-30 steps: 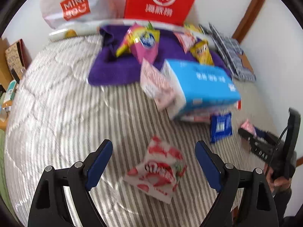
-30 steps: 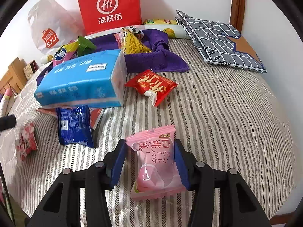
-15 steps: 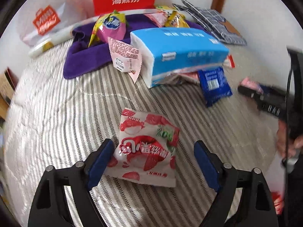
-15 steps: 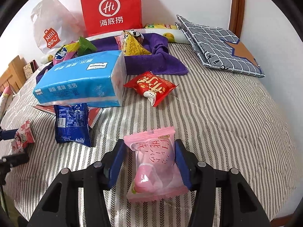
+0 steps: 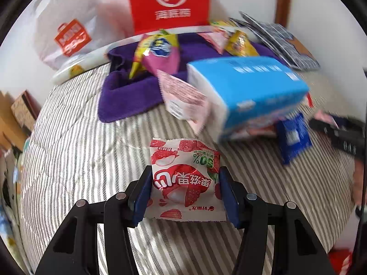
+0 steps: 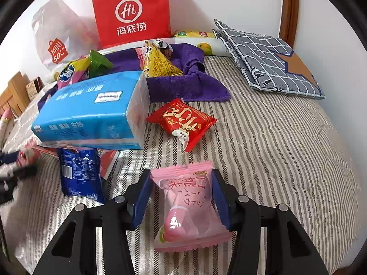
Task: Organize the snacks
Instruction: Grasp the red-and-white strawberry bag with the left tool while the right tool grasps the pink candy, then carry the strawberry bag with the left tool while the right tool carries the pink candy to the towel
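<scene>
My left gripper (image 5: 184, 188) is shut on a red-and-white strawberry snack packet (image 5: 183, 178) just above the striped bed. My right gripper (image 6: 181, 194) is shut on a pink peach candy packet (image 6: 188, 208). It shows blurred at the right edge of the left wrist view (image 5: 339, 133). A blue tissue pack (image 6: 91, 112) lies mid-bed, with a dark blue packet (image 6: 80, 176) in front of it and a red packet (image 6: 183, 121) to its right. A purple towel (image 6: 188, 84) behind holds a yellow triangular snack (image 6: 160, 64) and a pink-yellow one (image 5: 158, 52).
A red paper bag (image 6: 133, 13) and a white Miniso bag (image 6: 55, 39) stand against the wall. A grey checked cloth (image 6: 270, 59) lies at the back right. A pink flat packet (image 5: 181, 96) leans on the tissue pack. Wooden furniture (image 5: 13, 114) stands left of the bed.
My left gripper has closed on the strawberry packet, which lay between its open fingers before. The right gripper still holds the pink packet and has barely moved.
</scene>
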`<action>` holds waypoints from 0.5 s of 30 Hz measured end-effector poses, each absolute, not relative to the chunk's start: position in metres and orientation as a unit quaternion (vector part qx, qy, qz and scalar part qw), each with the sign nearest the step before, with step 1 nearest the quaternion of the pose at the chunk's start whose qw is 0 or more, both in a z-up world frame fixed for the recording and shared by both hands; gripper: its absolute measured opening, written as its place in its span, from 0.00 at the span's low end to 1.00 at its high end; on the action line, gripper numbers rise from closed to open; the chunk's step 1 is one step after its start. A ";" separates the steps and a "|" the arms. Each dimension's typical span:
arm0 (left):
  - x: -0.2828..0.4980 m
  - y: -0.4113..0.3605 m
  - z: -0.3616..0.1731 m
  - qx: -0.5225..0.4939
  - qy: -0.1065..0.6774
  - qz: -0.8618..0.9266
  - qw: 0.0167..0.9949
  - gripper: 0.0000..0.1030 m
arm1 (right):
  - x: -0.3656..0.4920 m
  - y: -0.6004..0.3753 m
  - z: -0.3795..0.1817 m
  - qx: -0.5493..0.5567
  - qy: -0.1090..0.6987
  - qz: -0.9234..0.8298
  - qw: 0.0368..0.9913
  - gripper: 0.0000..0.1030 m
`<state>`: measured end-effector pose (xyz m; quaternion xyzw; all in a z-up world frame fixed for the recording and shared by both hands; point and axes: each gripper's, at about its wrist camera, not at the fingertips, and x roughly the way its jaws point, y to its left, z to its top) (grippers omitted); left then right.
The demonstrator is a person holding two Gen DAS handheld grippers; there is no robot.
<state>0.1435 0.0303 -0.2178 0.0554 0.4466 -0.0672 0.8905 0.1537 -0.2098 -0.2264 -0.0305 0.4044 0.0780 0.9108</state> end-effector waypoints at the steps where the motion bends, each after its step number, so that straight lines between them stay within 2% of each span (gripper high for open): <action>1: 0.146 0.033 -0.219 0.051 0.448 -0.063 0.891 0.54 | 0.152 -0.209 -0.227 -0.034 0.401 0.079 0.912 0.48; 4: 0.149 0.037 -0.224 0.035 0.448 -0.064 0.891 0.55 | 0.149 -0.210 -0.226 -0.041 0.401 0.085 0.911 0.51; 7: 0.148 0.036 -0.225 0.038 0.440 -0.064 0.895 0.57 | 0.146 -0.214 -0.224 -0.035 0.413 0.094 0.905 0.61; 15: 0.145 0.041 -0.226 0.019 0.425 -0.062 0.903 0.58 | 0.133 -0.216 -0.228 -0.048 0.412 0.095 0.905 0.60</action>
